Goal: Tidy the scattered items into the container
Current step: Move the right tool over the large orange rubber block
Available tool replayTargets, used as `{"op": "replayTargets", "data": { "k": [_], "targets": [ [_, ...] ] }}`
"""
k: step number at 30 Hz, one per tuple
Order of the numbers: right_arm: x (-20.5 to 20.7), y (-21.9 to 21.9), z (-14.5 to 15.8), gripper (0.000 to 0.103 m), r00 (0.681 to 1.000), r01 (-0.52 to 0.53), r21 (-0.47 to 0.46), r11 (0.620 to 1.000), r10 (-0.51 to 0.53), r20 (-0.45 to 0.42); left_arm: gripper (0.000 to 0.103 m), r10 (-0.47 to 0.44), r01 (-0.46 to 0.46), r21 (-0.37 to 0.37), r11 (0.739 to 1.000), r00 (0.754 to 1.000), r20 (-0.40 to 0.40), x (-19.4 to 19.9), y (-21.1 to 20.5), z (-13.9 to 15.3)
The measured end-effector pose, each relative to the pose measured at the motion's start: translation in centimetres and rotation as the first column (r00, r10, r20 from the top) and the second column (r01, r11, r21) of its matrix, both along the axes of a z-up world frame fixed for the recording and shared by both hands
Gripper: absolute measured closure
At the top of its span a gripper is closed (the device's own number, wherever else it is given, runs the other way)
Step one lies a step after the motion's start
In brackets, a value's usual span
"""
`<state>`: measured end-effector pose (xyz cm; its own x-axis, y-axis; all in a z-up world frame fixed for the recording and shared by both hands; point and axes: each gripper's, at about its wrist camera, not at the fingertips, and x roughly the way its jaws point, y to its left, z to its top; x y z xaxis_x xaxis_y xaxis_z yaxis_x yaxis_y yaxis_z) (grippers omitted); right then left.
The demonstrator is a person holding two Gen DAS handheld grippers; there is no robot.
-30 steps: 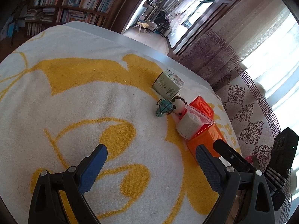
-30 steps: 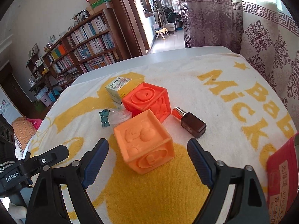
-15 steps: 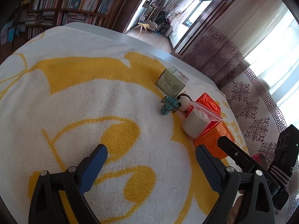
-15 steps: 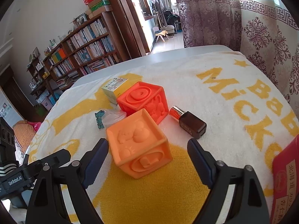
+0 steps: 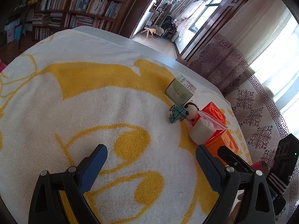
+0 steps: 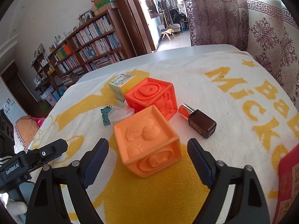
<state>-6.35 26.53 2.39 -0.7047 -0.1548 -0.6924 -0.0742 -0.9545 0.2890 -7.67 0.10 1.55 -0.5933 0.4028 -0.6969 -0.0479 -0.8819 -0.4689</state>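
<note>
A light orange toy cube [image 6: 147, 140] sits on the yellow-and-white towel, partly between the open fingers of my right gripper [image 6: 147, 149]. Behind it stand a darker orange cube [image 6: 151, 95], a dark brown bottle with a silver cap [image 6: 198, 120], a small carton [image 6: 121, 85], teal binder clips [image 6: 105, 114] and a clear bag [image 6: 119, 113]. My left gripper [image 5: 151, 160] is open and empty over bare towel. The same cluster shows to its right: carton [image 5: 180, 90], clips [image 5: 175, 113], a small doll [image 5: 191, 111], the bag [image 5: 203, 130] and the light orange cube [image 5: 227, 142].
A red box [image 6: 287, 184] lies at the right edge, only partly in view. The grey table edge [image 6: 168, 56] runs behind the towel. Curtains hang close on the right and bookshelves stand far left. The left gripper's arm [image 6: 33, 156] shows at lower left.
My right gripper has moved forward, so the light orange cube now sits closer and further between its fingers. My left gripper has shifted slightly; the cluster looks a little farther right.
</note>
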Motion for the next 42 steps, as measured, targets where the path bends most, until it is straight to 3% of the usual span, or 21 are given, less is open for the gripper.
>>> {"op": "replayTargets", "data": {
  "k": [17, 23, 25, 29, 35, 42],
  "targets": [
    [-0.5, -0.7, -0.2, 0.014, 0.999, -0.039, 0.013, 0.999, 0.039, 0.012, 0.006, 0.019, -0.018, 0.054, 0.998, 1.000, -0.020, 0.3, -0.7, 0.8],
    [-0.9, 0.3, -1.1, 0.014, 0.998, -0.031, -0.056, 0.998, 0.033, 0.047, 0.006, 0.038, -0.037, 0.072, 0.997, 0.999, -0.013, 0.2, -0.9, 0.8],
    [-1.0, 0.2, -1.3, 0.017, 0.997, -0.030, -0.054, 0.998, 0.033, 0.063, 0.006, 0.044, -0.044, 0.070, 0.997, 0.999, -0.009, 0.1, -0.9, 0.7],
    [-0.9, 0.4, -1.4, 0.034, 0.997, -0.024, -0.056, 0.998, 0.028, 0.070, 0.006, 0.042, -0.041, 0.054, 0.998, 0.999, -0.022, 0.2, -0.7, 0.8],
    [-0.5, 1.1, -1.4, 0.037, 0.998, -0.029, -0.082, 0.996, 0.034, 0.057, 0.006, 0.021, -0.020, 0.024, 1.000, 0.999, -0.044, 0.2, 0.1, 1.0],
    [-0.2, 1.3, -1.5, 0.037, 0.998, -0.025, -0.086, 0.996, 0.030, 0.061, 0.006, 0.044, -0.044, 0.013, 0.999, 0.999, -0.014, -0.2, -0.3, 0.2]
  ]
}}
